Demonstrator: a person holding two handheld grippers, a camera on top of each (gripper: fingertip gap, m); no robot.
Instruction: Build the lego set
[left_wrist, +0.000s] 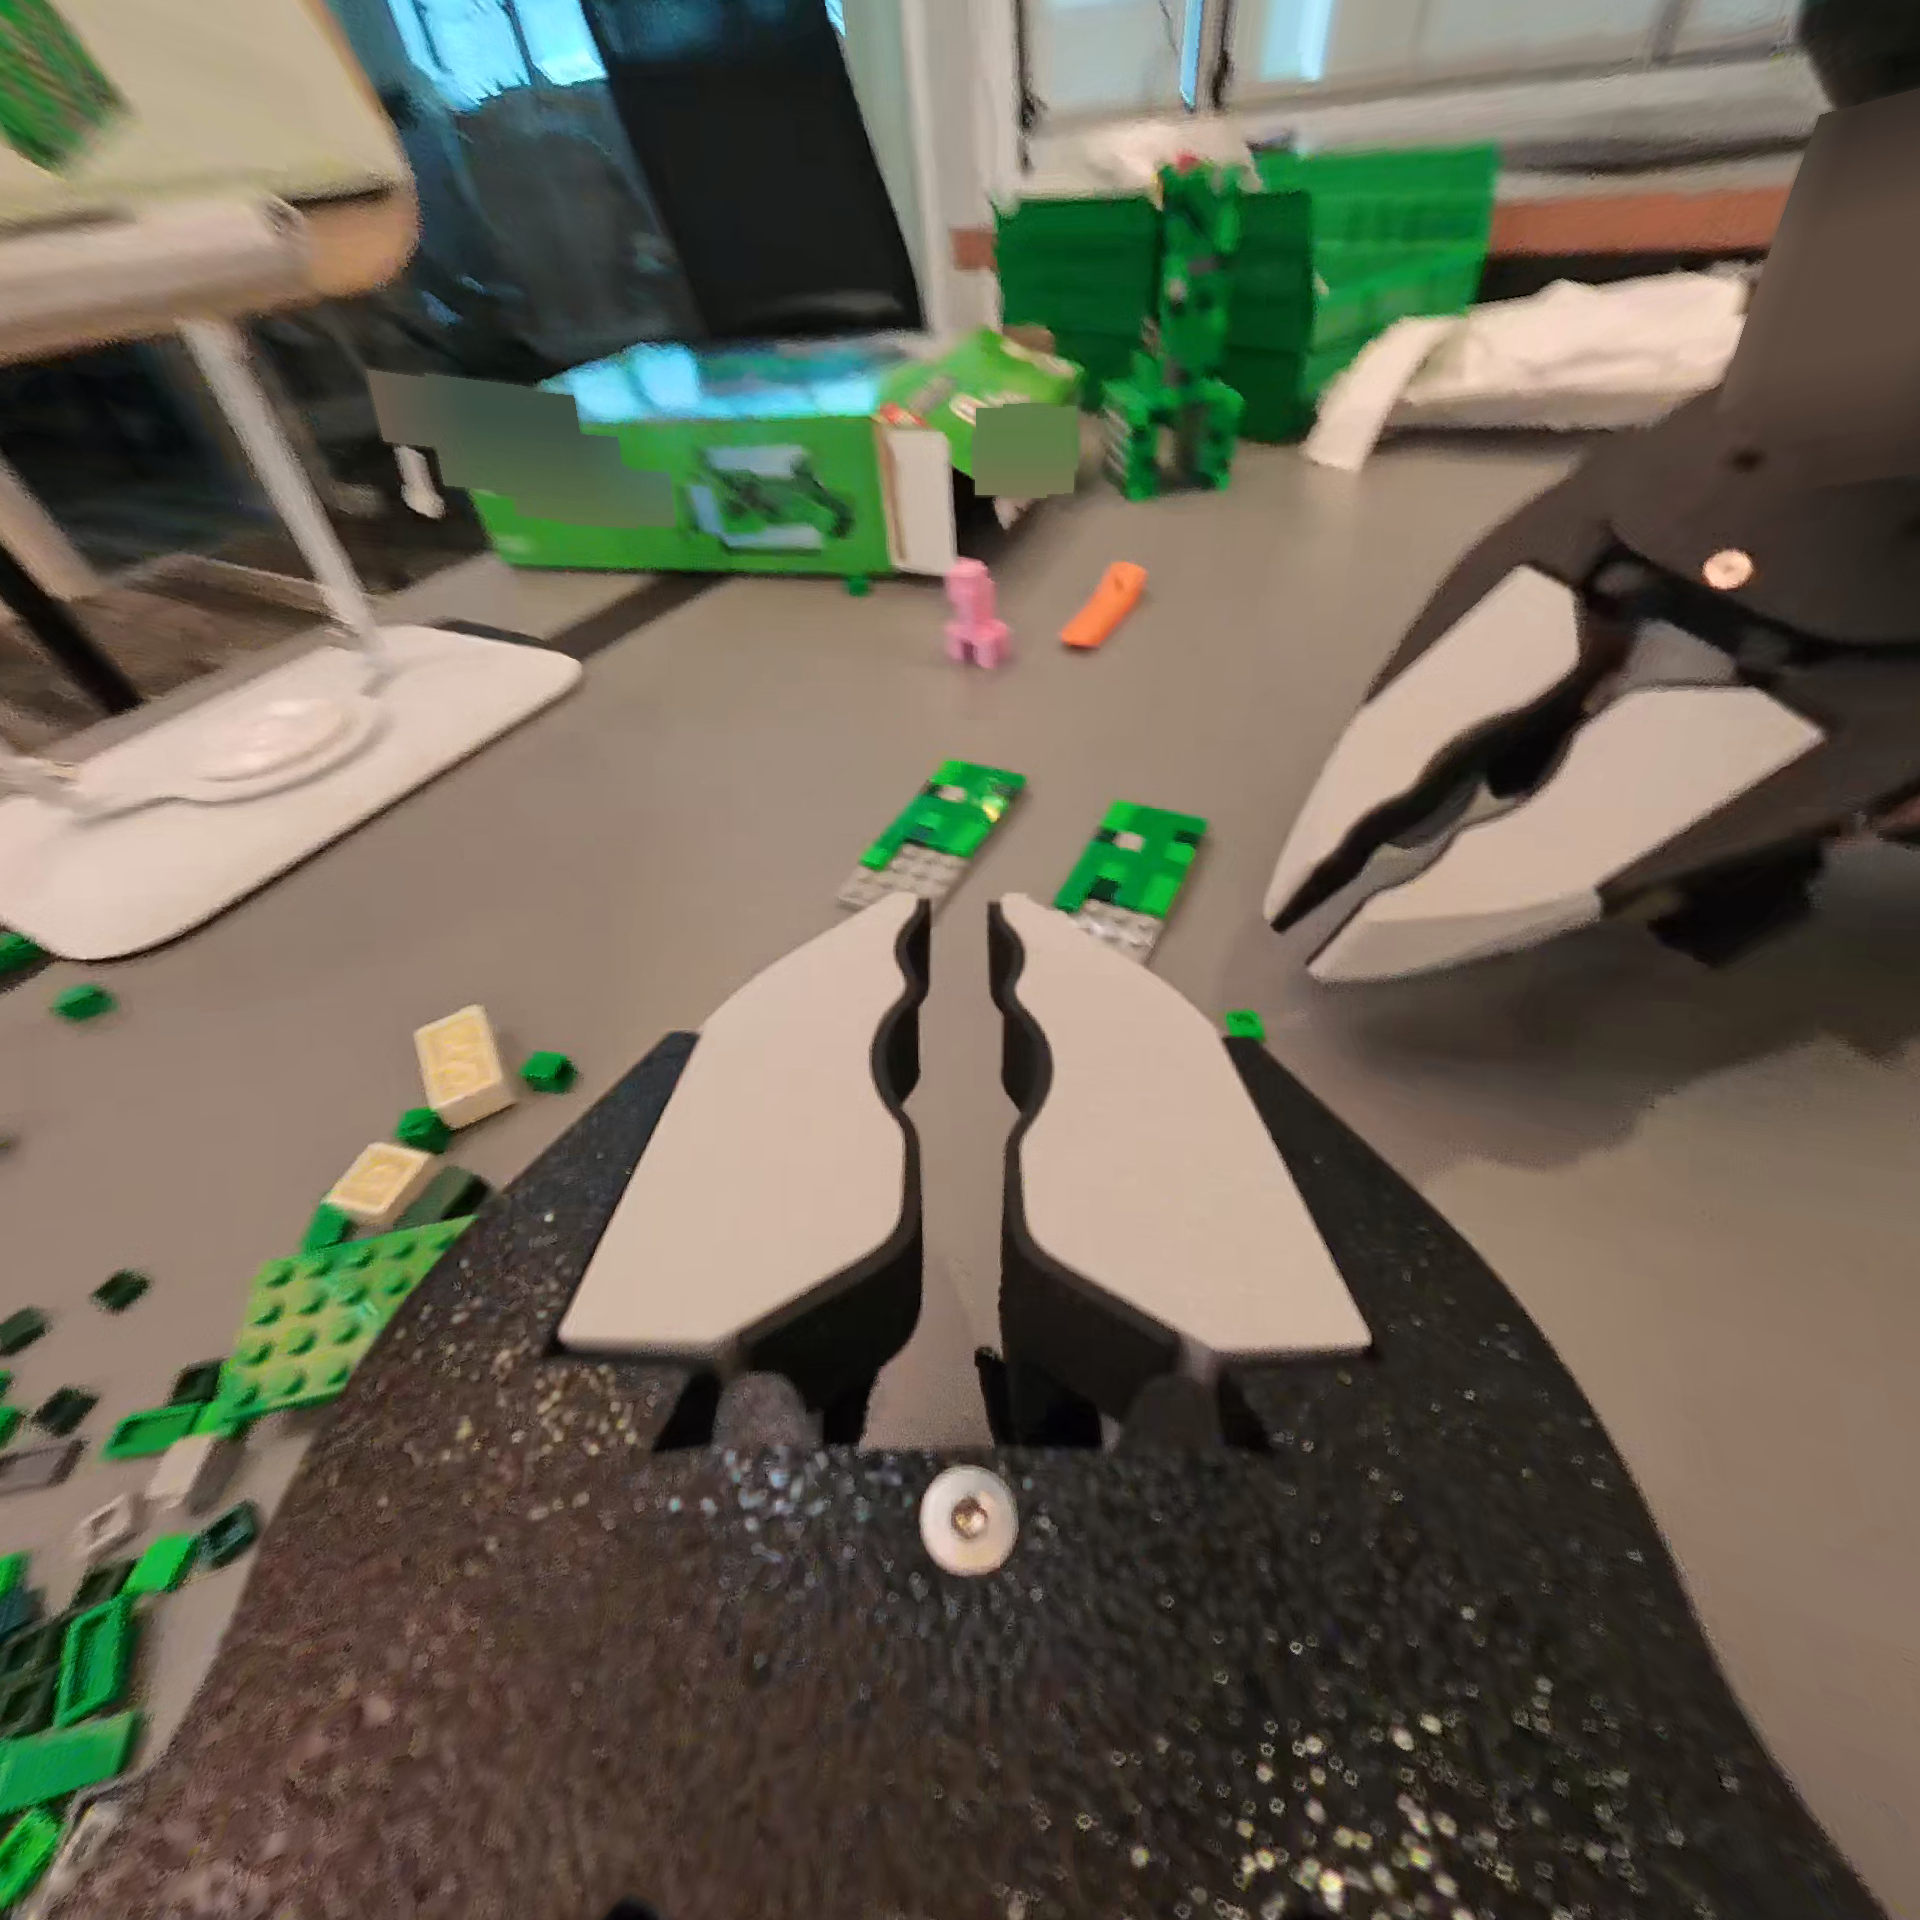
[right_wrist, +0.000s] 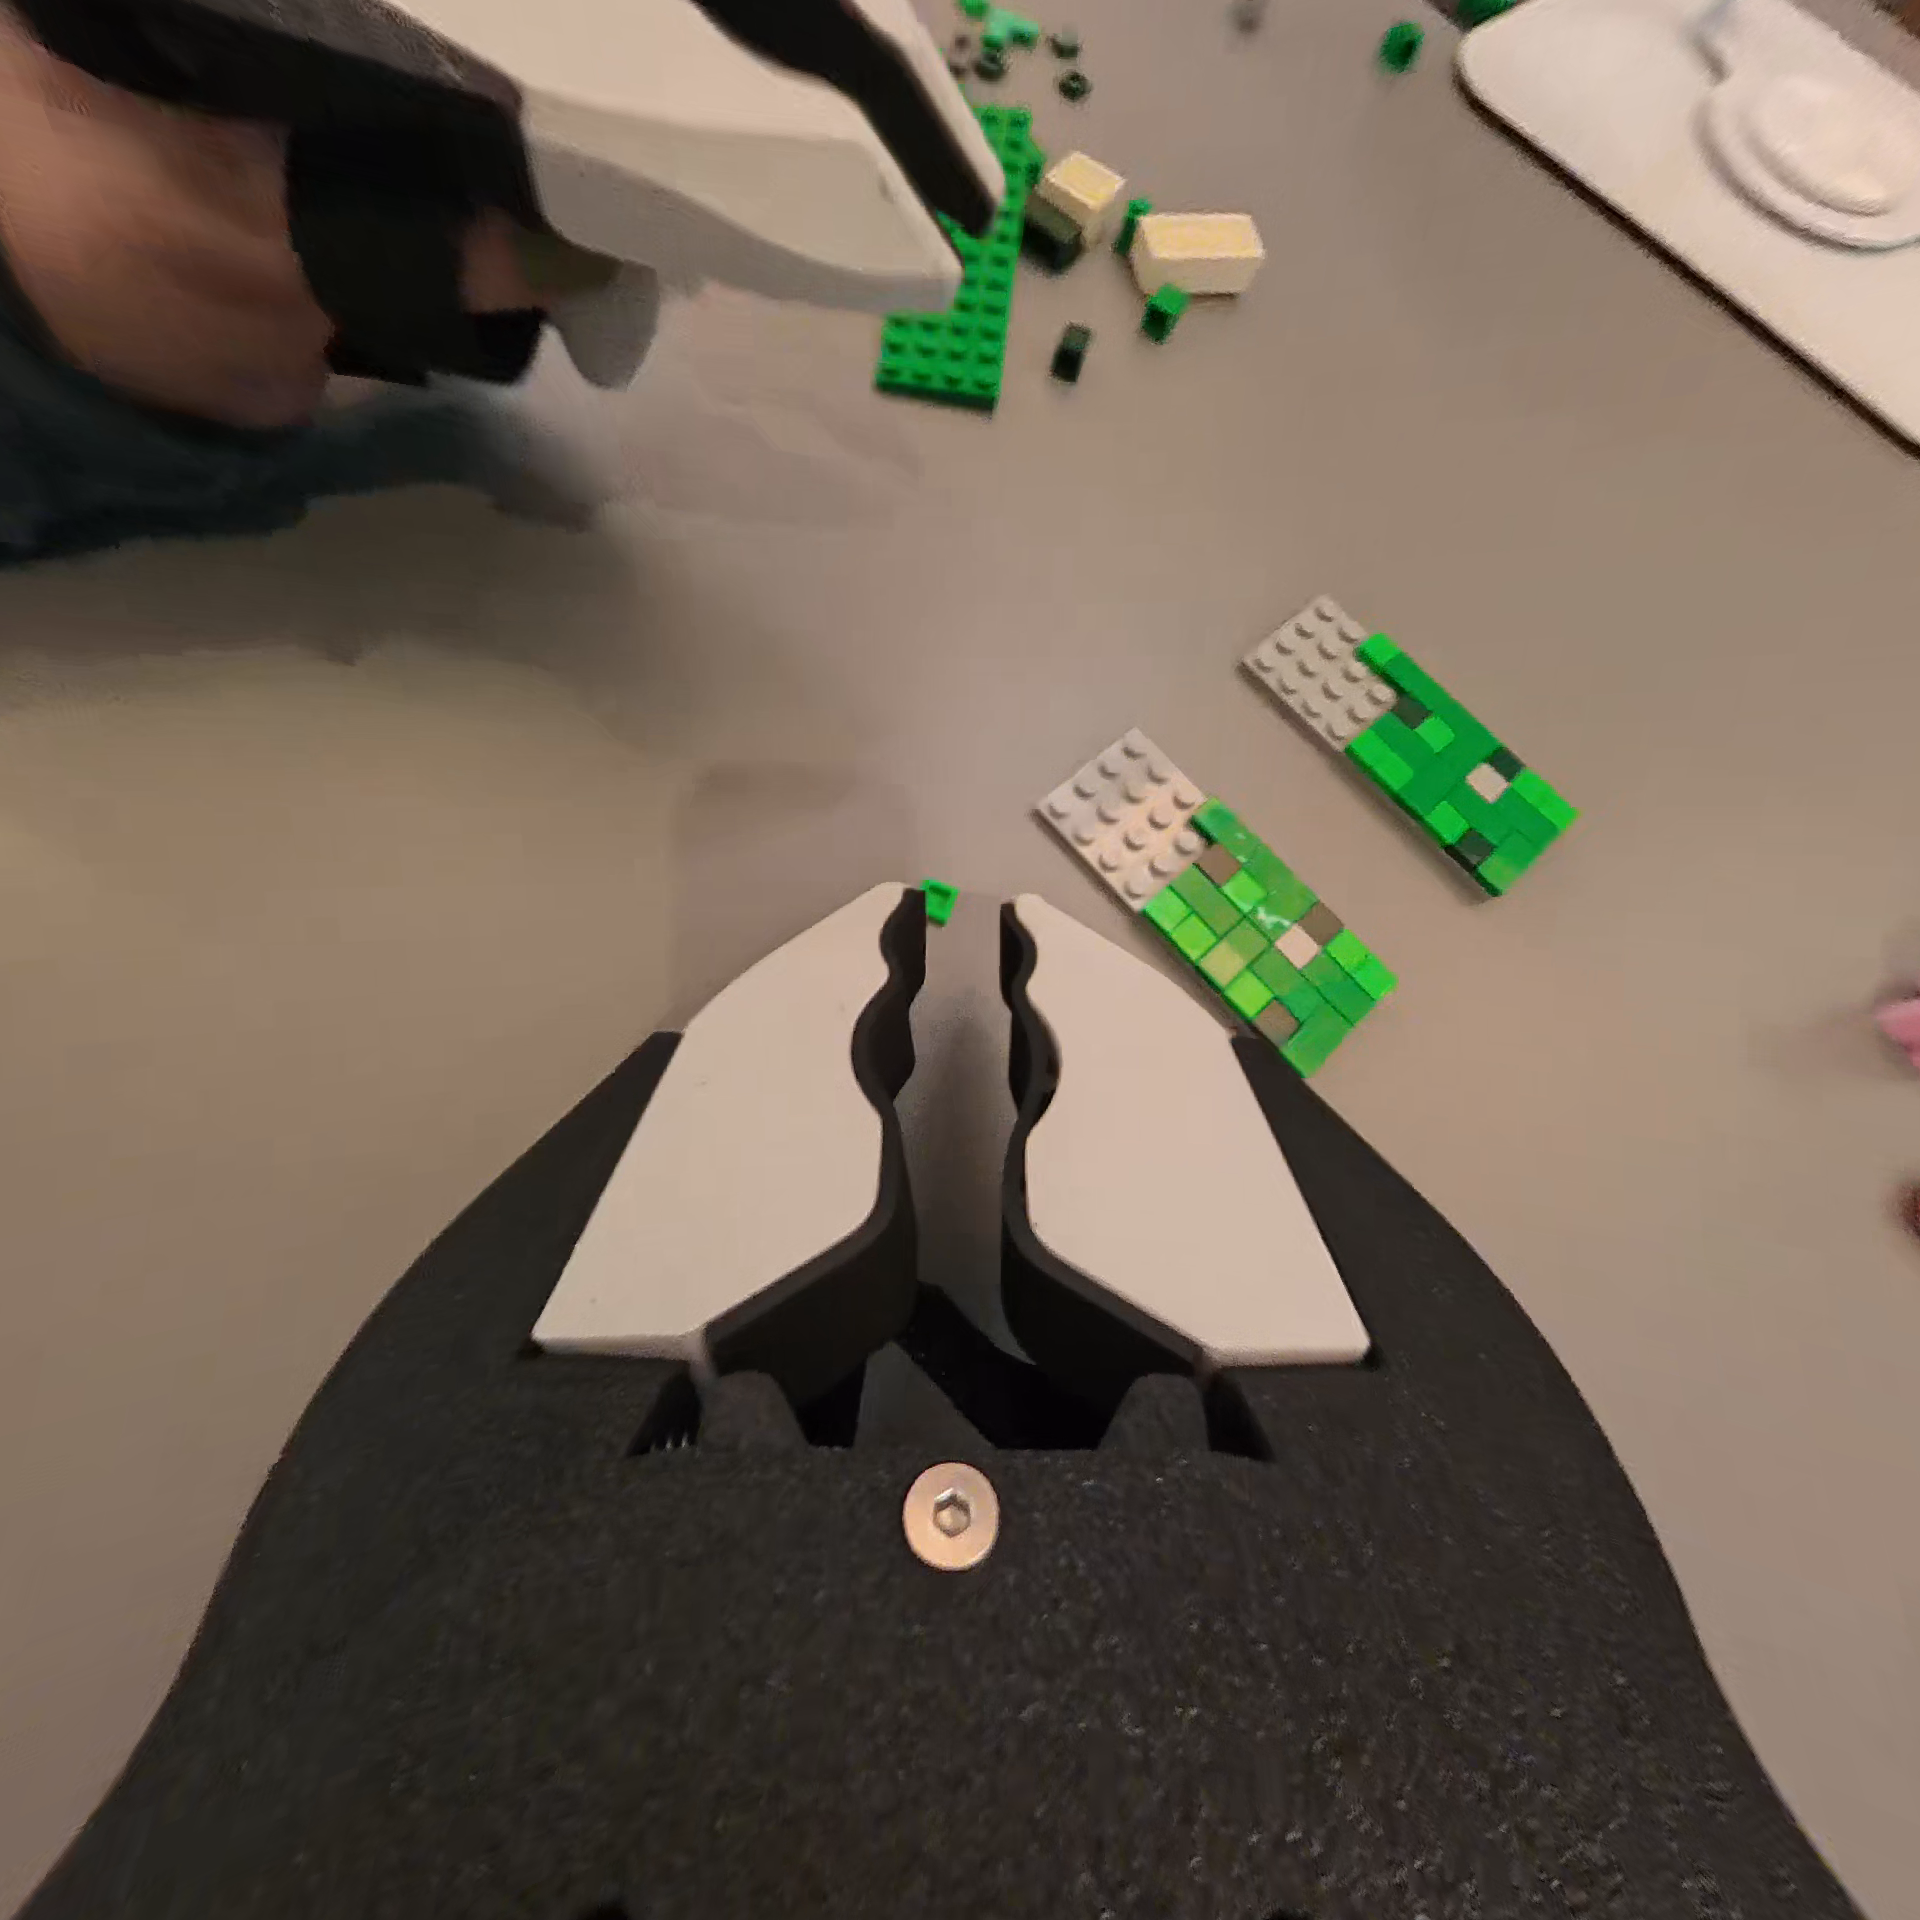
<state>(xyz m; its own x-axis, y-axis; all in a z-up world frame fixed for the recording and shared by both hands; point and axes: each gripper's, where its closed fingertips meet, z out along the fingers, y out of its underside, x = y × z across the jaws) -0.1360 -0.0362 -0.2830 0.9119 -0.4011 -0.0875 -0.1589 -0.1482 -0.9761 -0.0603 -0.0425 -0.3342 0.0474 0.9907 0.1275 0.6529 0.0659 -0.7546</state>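
Note:
Two grey plates partly covered with green tiles lie side by side on the grey table (left_wrist: 727, 790), one (left_wrist: 940, 821) just ahead of my left gripper (left_wrist: 961, 914) and one (left_wrist: 1132, 862) to its right. My left gripper is slightly open, with only table showing between its fingers. My right gripper (right_wrist: 956, 902) is slightly open just above the table. A small green tile (right_wrist: 938, 900) lies on the table by its left fingertip, with a gap to the other pad. The nearer plate (right_wrist: 1216, 904) is just right of it. The tile also shows in the left wrist view (left_wrist: 1244, 1025), under the right gripper (left_wrist: 1299, 940).
A white lamp base (left_wrist: 260, 769) stands at the left. A green box (left_wrist: 707, 488), a green brick build (left_wrist: 1174, 416), a pink figure (left_wrist: 975, 623) and an orange piece (left_wrist: 1103, 618) are farther back. Loose green pieces (left_wrist: 104, 1455), cream bricks (left_wrist: 462, 1065) and an L-shaped green plate (right_wrist: 966, 312) lie near the left gripper.

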